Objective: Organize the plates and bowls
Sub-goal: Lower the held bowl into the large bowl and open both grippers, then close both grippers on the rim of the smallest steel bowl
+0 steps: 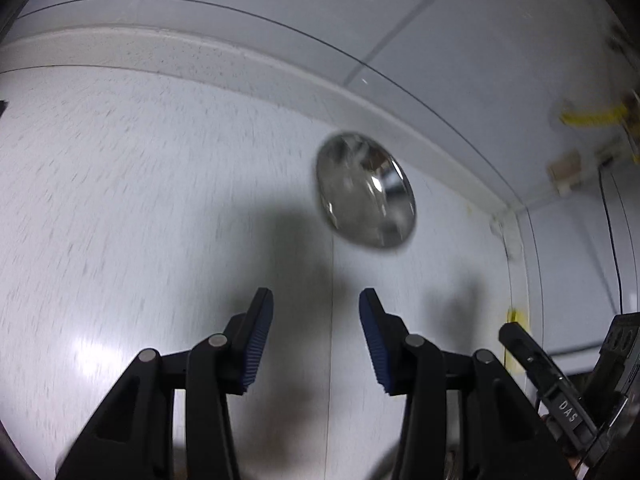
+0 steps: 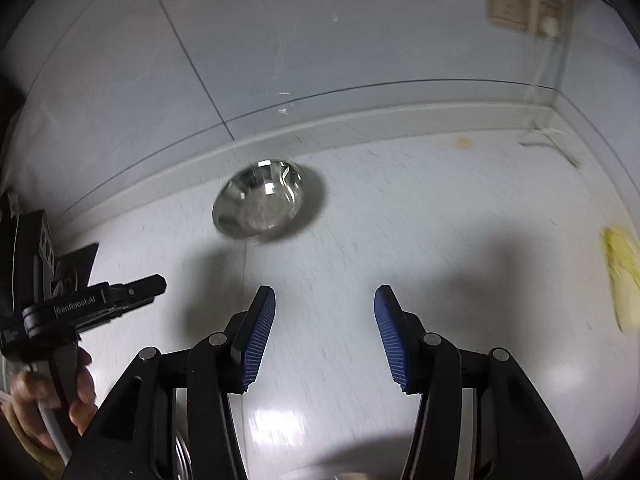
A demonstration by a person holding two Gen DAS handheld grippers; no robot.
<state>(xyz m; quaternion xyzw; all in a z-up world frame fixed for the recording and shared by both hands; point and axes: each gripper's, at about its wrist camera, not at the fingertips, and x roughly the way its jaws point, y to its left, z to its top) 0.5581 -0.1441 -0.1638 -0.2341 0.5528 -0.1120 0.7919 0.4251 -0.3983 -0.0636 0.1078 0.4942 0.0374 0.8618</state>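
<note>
Right wrist | steel bowl blurred | plates possibly cut off below

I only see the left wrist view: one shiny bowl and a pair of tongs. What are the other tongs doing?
Observer: The right tongs are open and empty, aimed at the same bowl.
Visitor: Is anyone holding these things?
Observer: Yes. The right view shows a hand gripping the handle of the left tongs.
Visitor: Any writing on them?
Observer: From the right view, their side reads GenRobot.AI.
</note>
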